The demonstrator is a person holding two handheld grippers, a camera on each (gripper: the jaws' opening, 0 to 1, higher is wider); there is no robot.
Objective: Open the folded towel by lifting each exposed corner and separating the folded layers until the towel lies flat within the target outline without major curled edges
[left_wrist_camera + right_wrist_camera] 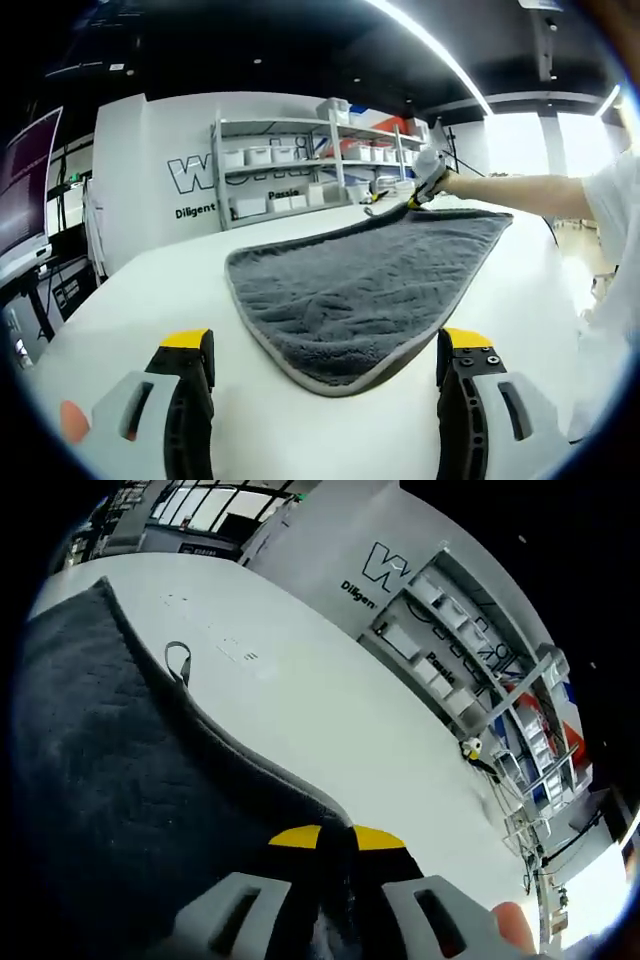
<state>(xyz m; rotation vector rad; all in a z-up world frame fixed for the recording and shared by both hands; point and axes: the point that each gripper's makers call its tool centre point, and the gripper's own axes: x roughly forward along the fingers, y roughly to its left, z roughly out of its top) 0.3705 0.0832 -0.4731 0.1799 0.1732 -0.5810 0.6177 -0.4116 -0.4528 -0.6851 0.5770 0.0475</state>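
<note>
A dark grey towel (370,275) with a lighter hem lies spread on the white table (150,290), its rounded near corner just ahead of my left gripper (325,365). That gripper is open, its yellow-tipped jaws wide apart above the table and touching nothing. At the towel's far corner the right gripper (425,185) is held by a person's outstretched arm. In the right gripper view, the right gripper (335,838) is shut on the towel's (110,770) edge, the cloth pinched between the yellow tips. A small hanging loop (178,662) sticks out from the hem.
Metal shelving (320,160) with white bins stands against the lettered wall beyond the table. A monitor (25,195) and cables sit at the left. A small yellow object (470,748) lies on the table's far side. Bare tabletop surrounds the towel.
</note>
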